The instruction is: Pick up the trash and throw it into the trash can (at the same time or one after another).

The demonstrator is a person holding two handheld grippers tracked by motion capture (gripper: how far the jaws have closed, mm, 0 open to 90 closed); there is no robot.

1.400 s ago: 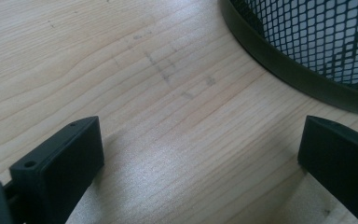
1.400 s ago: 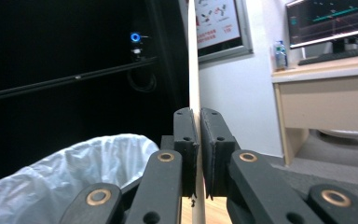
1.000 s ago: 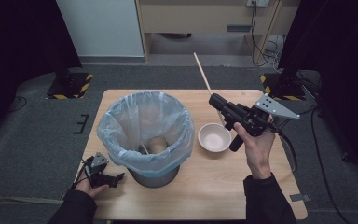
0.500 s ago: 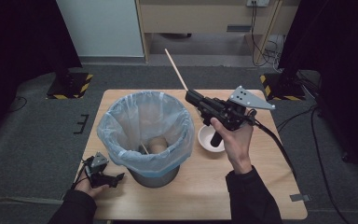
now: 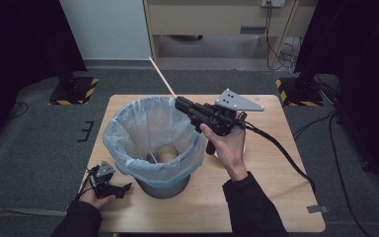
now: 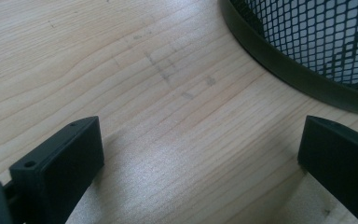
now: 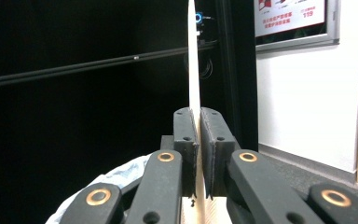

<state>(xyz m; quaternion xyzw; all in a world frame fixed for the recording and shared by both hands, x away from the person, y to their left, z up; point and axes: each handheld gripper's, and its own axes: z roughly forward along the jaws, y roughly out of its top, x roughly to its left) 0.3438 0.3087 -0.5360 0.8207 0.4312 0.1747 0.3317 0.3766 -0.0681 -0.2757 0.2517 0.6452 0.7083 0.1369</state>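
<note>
the bench [image 5: 276,197] carries my bin [image 5: 153,143], lined with a pale bag, standing toward its left half. my right tongs [image 5: 180,103] hang over the bin's far right rim, clamped tight on a thin wooden stick [image 5: 162,79] that juts up and away from the bin. my left tongs [image 5: 121,188] rest wide apart and empty on the bench, just beside the bin's base.

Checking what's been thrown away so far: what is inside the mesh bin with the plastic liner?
Inside the black mesh bin with the pale blue plastic liner, a rounded tan object lies at the bottom beside a thin wooden stick. The liner's near wall hides the rest of the bottom.
</note>
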